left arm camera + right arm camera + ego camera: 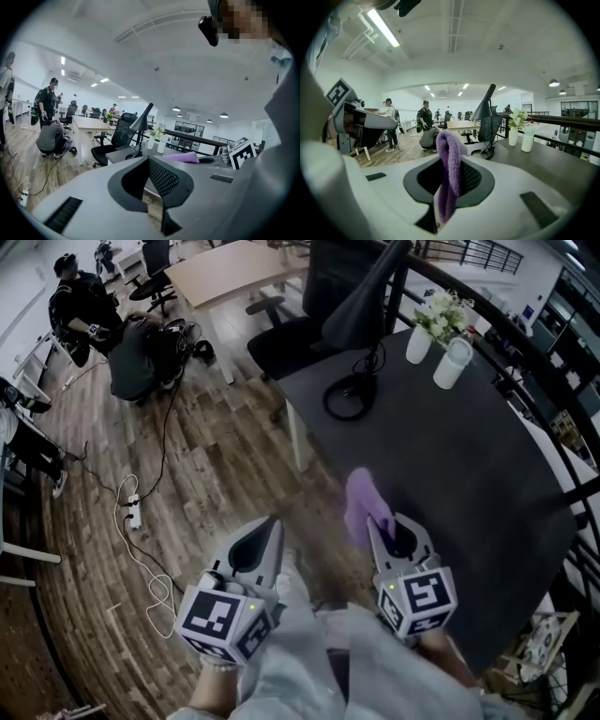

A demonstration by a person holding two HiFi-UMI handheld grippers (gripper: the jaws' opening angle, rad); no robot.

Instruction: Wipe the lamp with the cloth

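Lamp (367, 301): black, standing at the far left corner of the dark surface (469, 484), well apart from both grippers. Cloth (364, 505): purple, pinched between the closed jaws of my right gripper (386, 529), held above the surface. Left gripper (264, 538): jaws together, nothing between them, over the wooden floor (216, 474). Both grippers' cubes carry black-and-white square markers.

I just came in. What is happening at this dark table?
A person holds a gripper in each hand at a dark table. The right gripper is shut on a purple cloth, held near the table's edge. The left gripper is empty, its fingers together. The black lamp stands at the far end, away from the cloth. The wiping has not yet begun.
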